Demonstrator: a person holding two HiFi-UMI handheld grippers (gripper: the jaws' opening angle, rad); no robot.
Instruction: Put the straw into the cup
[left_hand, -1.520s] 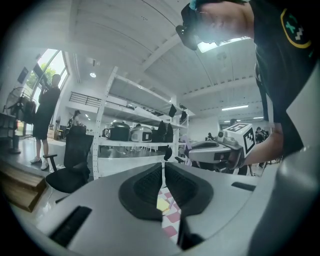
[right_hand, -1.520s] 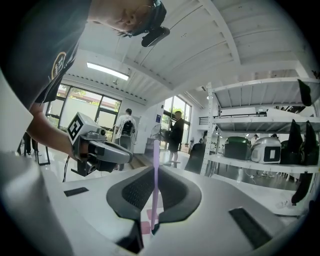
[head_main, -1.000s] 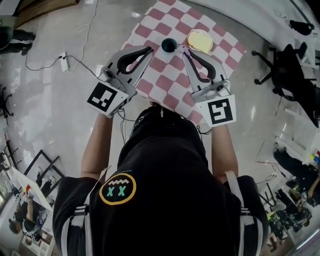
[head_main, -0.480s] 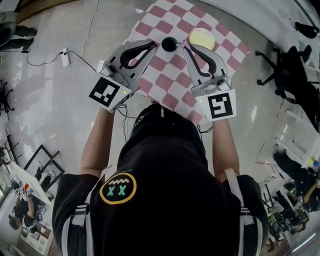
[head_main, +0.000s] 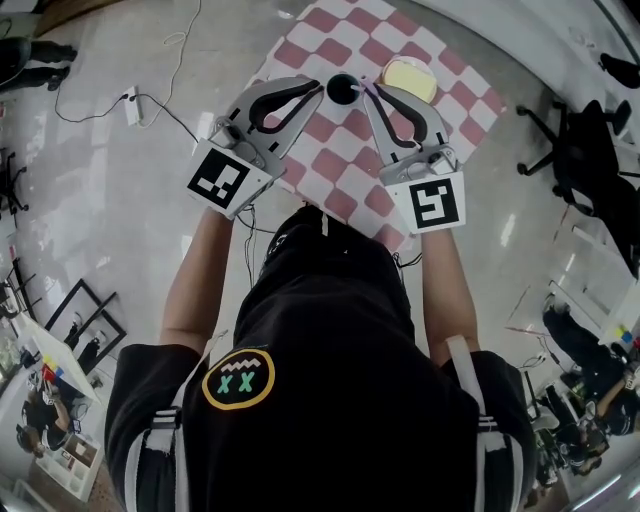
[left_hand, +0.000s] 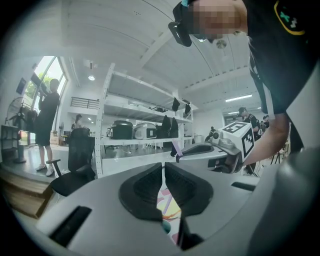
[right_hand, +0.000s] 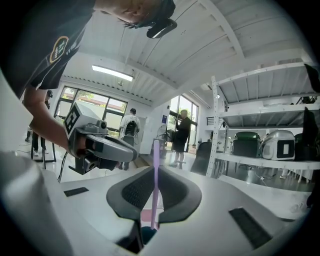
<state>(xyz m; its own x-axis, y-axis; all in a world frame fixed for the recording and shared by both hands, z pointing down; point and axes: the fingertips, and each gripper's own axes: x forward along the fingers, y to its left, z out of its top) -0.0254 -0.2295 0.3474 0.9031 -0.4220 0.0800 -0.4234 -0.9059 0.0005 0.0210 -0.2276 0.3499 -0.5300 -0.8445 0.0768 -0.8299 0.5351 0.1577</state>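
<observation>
Reading the right gripper (right_hand: 155, 174) as clamped on the straw (right_hand: 155, 160): purple, upright between the pads, lower end sticking out under the jaws right over the cup (right_hand: 148, 234). Can't tell if the tip is past the rim yet. Left gripper (left_hand: 163, 169) has jaws together w/ nothing in them and sits just left of the cup in head view, not touching it afaict. Cup (head_main: 342, 88) sits on the checkered cloth (head_main: 335, 165), w/ a yellow round dish (head_main: 408, 76) just beside it. Step in hand, imo: lower the straw tip into the cup mouth. To do it well, I'd centre the tip over the opening using the right gripper view, hold the straw near vertical and come down slow. I wouldn't let go until the tip is well below the rim, else it prob tips out. Cup looks small and light, so a rim hit could knock it; left gripper could steady the wall if needed. For release, open a little, then lift straight up so the pads don't drag the straw back out.
</observation>
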